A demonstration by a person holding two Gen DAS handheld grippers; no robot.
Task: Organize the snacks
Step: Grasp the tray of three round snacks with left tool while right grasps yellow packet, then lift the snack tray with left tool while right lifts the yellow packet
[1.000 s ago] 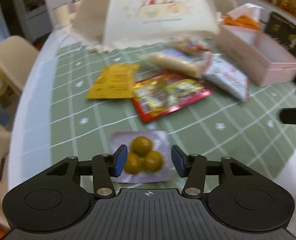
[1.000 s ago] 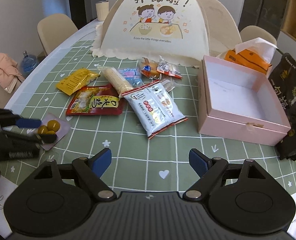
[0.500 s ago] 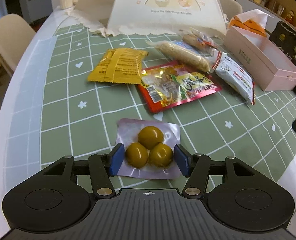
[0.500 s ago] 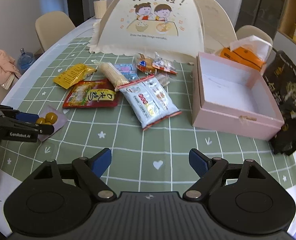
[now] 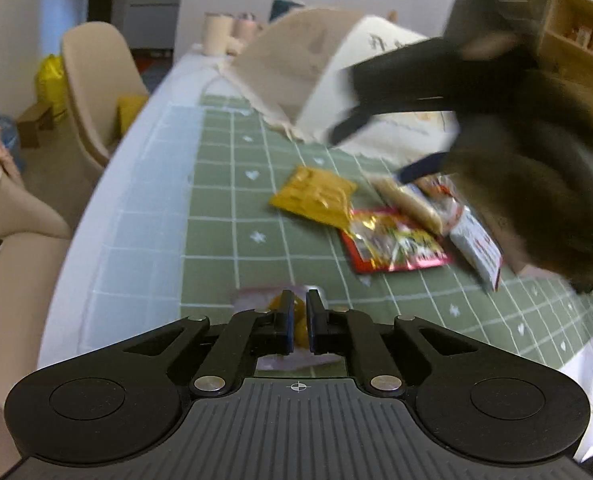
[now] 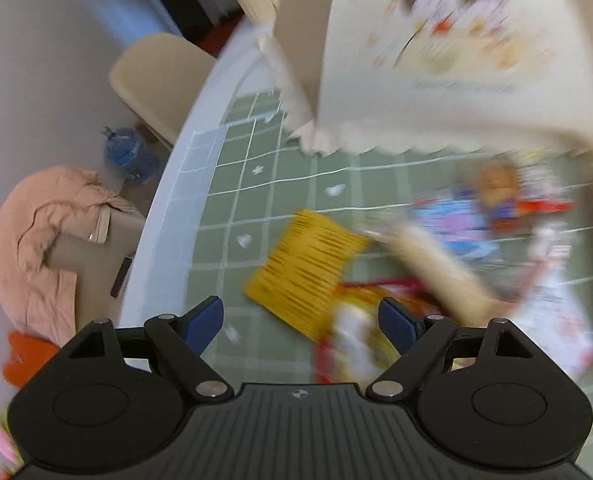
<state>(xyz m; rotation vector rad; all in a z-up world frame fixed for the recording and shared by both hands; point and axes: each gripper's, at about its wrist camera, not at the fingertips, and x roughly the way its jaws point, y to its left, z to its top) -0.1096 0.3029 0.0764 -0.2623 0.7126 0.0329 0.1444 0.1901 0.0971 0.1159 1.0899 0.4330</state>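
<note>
Near the bench's front edge, left gripper (image 5: 299, 322) pinches the yellow-ball packet (image 5: 274, 300); lift level. Right gripper (image 6: 301, 322) is spread over the yellow pouch (image 6: 306, 268).

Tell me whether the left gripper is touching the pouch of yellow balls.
Touching. The left wrist view shows the left gripper with its fingers closed on the pouch of yellow balls, yellow squeezed between them.

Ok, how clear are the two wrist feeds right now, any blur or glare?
Left wrist view: the table and yellow packet are fairly sharp, but the right gripper crossing at upper right is a dark smear. Right wrist view: heavy motion blur, the food cover and snacks streak, only the gripper's own body is crisp. No glare; fisheye bends the table edge.
</note>
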